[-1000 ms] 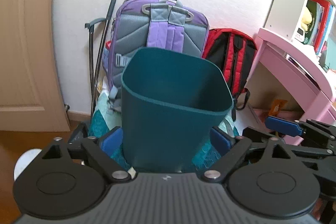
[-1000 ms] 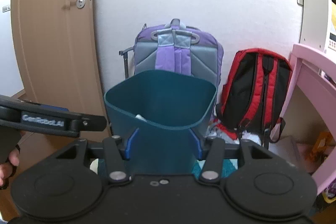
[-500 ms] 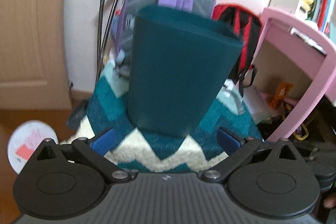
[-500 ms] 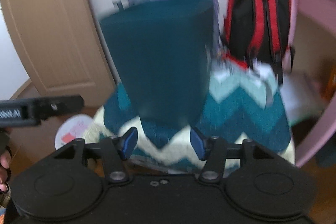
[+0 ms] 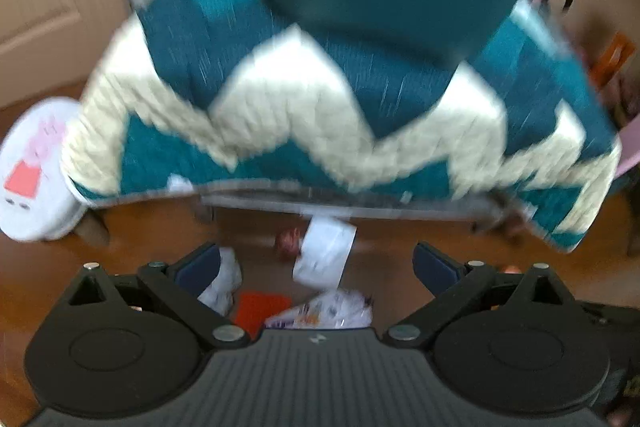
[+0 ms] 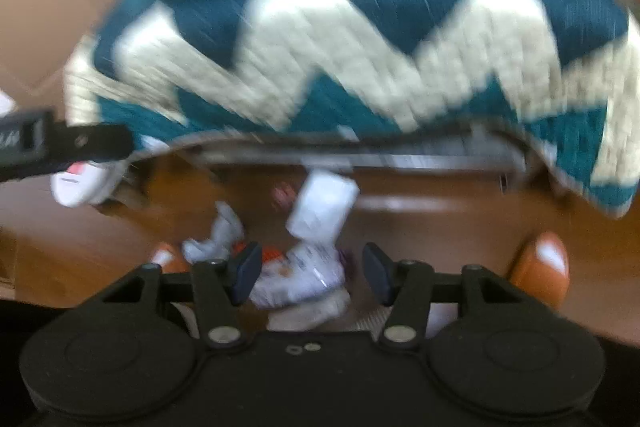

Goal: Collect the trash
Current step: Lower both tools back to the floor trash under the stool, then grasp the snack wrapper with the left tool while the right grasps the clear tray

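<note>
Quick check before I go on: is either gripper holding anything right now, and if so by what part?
Nothing is held. The left gripper stands wide open above the floor trash, and the right gripper is open too, with a crumpled wrapper on the floor beyond its fingers, not pinched.

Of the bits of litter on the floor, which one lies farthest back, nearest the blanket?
The white paper slip: it reaches up under the blanket's edge, while the crumpled wrapper and the orange scrap lie lower down, by the left gripper.

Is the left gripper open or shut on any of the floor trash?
Open. In the left wrist view the left gripper has its blue pads wide apart, with the white paper slip lying loose on the brown wooden floor between them, untouched.
</note>
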Motion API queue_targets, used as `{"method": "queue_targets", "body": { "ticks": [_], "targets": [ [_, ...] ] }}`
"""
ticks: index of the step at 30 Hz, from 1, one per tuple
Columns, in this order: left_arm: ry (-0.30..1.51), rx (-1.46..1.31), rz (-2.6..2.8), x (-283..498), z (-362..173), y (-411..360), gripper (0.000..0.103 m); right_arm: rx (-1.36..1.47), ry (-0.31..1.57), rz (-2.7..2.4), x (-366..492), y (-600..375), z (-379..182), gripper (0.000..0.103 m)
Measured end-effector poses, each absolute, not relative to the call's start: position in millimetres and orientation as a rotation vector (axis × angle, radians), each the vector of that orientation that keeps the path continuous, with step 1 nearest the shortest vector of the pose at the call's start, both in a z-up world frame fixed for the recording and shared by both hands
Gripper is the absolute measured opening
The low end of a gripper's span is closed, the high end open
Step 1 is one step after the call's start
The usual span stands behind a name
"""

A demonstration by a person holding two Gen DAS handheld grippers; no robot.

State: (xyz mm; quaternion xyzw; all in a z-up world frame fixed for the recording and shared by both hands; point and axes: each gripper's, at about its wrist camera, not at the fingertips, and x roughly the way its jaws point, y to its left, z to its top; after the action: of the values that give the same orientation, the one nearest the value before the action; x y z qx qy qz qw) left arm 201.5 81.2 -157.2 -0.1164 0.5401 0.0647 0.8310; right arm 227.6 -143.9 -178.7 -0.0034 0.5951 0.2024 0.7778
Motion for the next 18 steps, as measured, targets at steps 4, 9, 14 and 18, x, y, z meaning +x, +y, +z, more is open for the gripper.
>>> {"method": "queue_targets", "body": {
  "ticks": [4,9,14,18],
  "targets": [
    [1.234,-0.195,0.147,215,-206,74,0.103,0.018,1.423,0.335,240,-154,-235,0.055],
    [1.363,-0.170,0.118,236,-272,68,0.102,0.078,1.566,0.183,255,-166,-298,0.054],
    [1.455,-0.069,0.020,243,-329,49,0.102,0.134,1.674,0.075,258,-179,-358,0.054],
    [1.527,-0.013,-0.069,241,-365,32,0.102,0.212,1.764,-0.030,260,-191,-398,0.054]
  ]
}}
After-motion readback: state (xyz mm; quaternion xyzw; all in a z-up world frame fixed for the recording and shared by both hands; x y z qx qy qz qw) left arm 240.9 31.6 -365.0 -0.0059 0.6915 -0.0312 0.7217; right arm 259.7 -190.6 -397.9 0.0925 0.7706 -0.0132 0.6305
